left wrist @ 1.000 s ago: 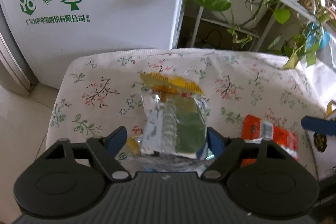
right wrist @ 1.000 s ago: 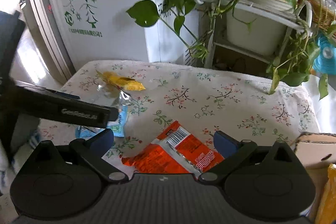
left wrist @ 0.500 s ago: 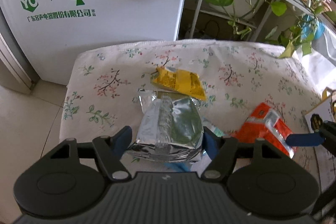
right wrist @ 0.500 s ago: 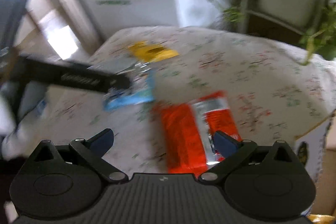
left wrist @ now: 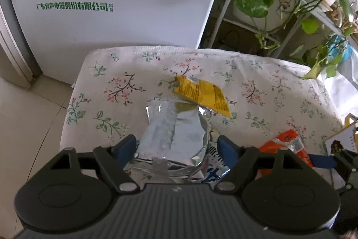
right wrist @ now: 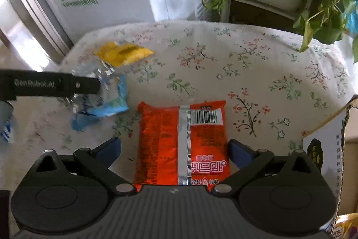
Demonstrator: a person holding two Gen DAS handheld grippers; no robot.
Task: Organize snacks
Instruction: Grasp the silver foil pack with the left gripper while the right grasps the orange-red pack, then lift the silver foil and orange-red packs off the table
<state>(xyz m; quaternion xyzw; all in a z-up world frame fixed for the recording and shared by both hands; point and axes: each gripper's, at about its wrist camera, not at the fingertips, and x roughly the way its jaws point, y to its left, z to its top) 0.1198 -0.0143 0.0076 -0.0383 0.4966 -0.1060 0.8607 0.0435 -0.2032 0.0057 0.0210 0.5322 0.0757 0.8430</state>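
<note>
Left hand-held gripper (left wrist: 176,148): spread around the crinkled silver foil snack bag (left wrist: 174,138), near the counter's (left wrist: 100,73) front-left edge; jaws just opened.
Right hand-held gripper (right wrist: 174,151): spread, straddling the flat orange snack packet (right wrist: 181,142).
Left undone: yellow sachet (left wrist: 201,93) and all the above remain unsorted.

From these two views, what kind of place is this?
Probably a home, perhaps a kitchen corner: a small table under a floral tablecloth, a white appliance with printed trees, likely a fridge, and potted trailing plants on a shelf.

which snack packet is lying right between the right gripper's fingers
The orange-red foil packet with the barcode and silver seam lies between the open right gripper. The yellow packet and blue packet lie farther left on the tablecloth.
</note>
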